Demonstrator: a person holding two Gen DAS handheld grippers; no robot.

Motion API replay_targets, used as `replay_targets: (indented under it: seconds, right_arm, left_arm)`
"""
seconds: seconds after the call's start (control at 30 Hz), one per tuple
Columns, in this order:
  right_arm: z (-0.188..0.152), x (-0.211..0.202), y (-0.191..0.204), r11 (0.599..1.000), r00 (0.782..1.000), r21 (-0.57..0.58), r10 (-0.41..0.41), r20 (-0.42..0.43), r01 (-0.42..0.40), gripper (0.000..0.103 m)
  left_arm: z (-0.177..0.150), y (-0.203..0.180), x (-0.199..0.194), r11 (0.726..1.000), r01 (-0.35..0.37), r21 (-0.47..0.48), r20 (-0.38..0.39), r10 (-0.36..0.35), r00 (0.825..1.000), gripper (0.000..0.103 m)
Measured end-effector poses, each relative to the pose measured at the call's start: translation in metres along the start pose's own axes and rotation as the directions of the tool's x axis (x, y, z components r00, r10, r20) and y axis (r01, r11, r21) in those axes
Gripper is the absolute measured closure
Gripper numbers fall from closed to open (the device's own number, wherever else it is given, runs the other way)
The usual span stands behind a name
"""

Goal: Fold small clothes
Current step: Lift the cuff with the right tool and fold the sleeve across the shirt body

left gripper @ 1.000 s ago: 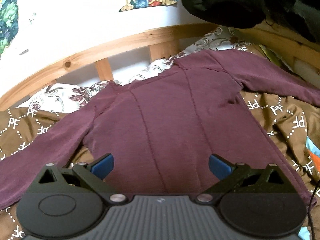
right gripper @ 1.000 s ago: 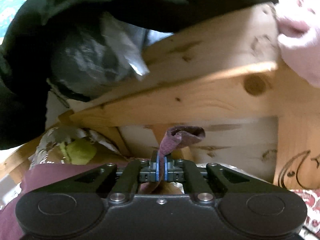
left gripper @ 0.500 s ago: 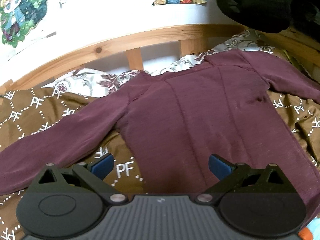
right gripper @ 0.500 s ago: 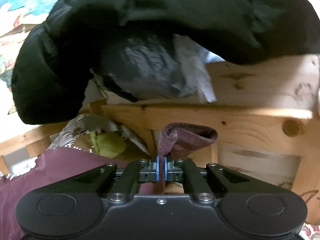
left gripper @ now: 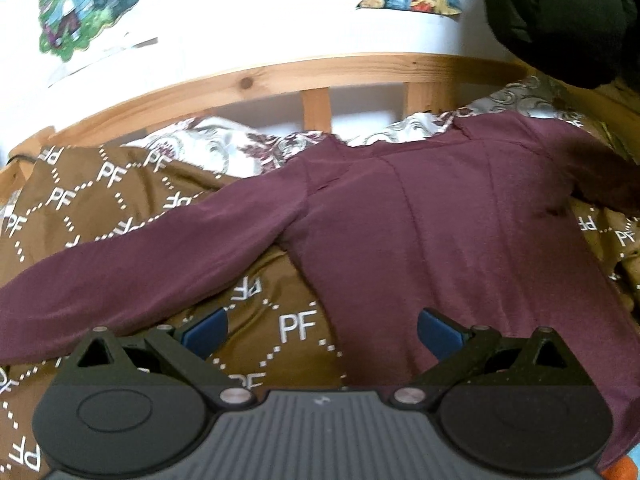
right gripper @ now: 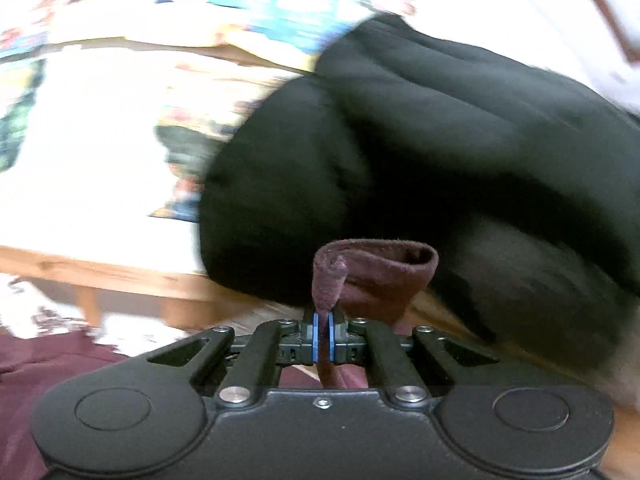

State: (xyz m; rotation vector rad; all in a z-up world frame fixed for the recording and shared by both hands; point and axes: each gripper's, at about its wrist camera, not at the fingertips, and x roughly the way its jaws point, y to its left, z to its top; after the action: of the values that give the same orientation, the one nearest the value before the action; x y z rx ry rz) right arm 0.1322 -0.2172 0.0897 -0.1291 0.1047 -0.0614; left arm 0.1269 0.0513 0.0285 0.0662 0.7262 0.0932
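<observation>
— Where is the shirt?
— The maroon shirt lies spread flat on the brown blanket, its neck toward the wooden bed rail. One sleeve stretches out over the blanket, away from the body of the shirt.
— And the other sleeve?
— Its cuff is lifted off the shirt, pinched in the right gripper, whose blue pads are clamped together on the cloth.
— The left gripper?
— Its fingers stand wide apart above the shirt's lower edge, holding nothing.
— Anything beyond the shirt?
— A black coat hangs over the rail.
</observation>
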Motion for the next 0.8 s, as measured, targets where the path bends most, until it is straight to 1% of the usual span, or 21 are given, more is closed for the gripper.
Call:
replay_targets:
  seconds: [0.07, 0.13, 0.2, 0.3, 0.4, 0.47, 0.5, 0.57, 0.67, 0.73, 0.77, 0.8]
  right_arm:
    - [0.005, 0.006, 0.034, 0.993, 0.995, -0.062, 0.1, 0.013, -0.099, 0.099]
    - [0.005, 0.01, 0.075, 0.969, 0.979, -0.142, 0.204, 0.009, -0.2, 0.099]
    - [-0.001, 0.009, 0.106, 0.939, 0.958, -0.2, 0.286, 0.0, -0.281, 0.099]
    - [-0.017, 0.008, 0.145, 0.889, 0.917, -0.231, 0.397, -0.047, -0.396, 0.099]
    - [-0.033, 0.002, 0.169, 0.846, 0.875, -0.225, 0.473, -0.104, -0.484, 0.099]
    - [-0.049, -0.001, 0.179, 0.81, 0.841, -0.224, 0.517, -0.161, -0.542, 0.099]
    - [-0.056, -0.003, 0.184, 0.788, 0.82, -0.23, 0.538, -0.195, -0.572, 0.099]
    - [-0.07, -0.004, 0.197, 0.75, 0.788, -0.248, 0.562, -0.251, -0.614, 0.099]
    - [-0.089, -0.014, 0.203, 0.714, 0.746, -0.232, 0.585, -0.319, -0.66, 0.098]
    - [-0.097, -0.02, 0.201, 0.706, 0.726, -0.206, 0.598, -0.338, -0.678, 0.088]
    - [-0.098, -0.023, 0.197, 0.705, 0.718, -0.189, 0.604, -0.345, -0.684, 0.08]
    - [-0.101, -0.026, 0.191, 0.706, 0.712, -0.171, 0.608, -0.351, -0.687, 0.067]
  left_arm:
    - [-0.001, 0.007, 0.001, 1.0, -0.004, -0.015, -0.003, 0.004, 1.0, 0.0]
    - [-0.003, 0.016, 0.002, 0.999, 0.003, -0.045, -0.013, -0.003, 1.0, 0.0]
    - [-0.006, 0.026, 0.003, 0.996, 0.013, -0.087, -0.027, -0.015, 1.0, 0.0]
    - [-0.01, 0.044, 0.005, 0.989, 0.003, -0.149, -0.042, -0.009, 0.999, 0.0]
    - [-0.014, 0.057, 0.007, 0.983, -0.016, -0.185, -0.053, 0.007, 0.999, 0.0]
    - [-0.016, 0.064, 0.009, 0.979, -0.025, -0.203, -0.063, 0.013, 0.998, 0.0]
    - [-0.016, 0.066, 0.011, 0.977, -0.027, -0.213, -0.067, 0.013, 0.998, 0.0]
    - [-0.015, 0.068, 0.014, 0.973, -0.026, -0.228, -0.071, 0.01, 0.997, 0.0]
    - [-0.014, 0.066, 0.016, 0.973, -0.02, -0.232, -0.07, 0.004, 0.998, 0.0]
    - [-0.012, 0.063, 0.017, 0.976, -0.017, -0.219, -0.063, 0.003, 0.998, 0.0]
    - [-0.012, 0.06, 0.018, 0.977, -0.017, -0.212, -0.06, 0.004, 0.998, 0.0]
    - [-0.011, 0.058, 0.018, 0.979, -0.015, -0.205, -0.055, 0.004, 0.998, 0.0]
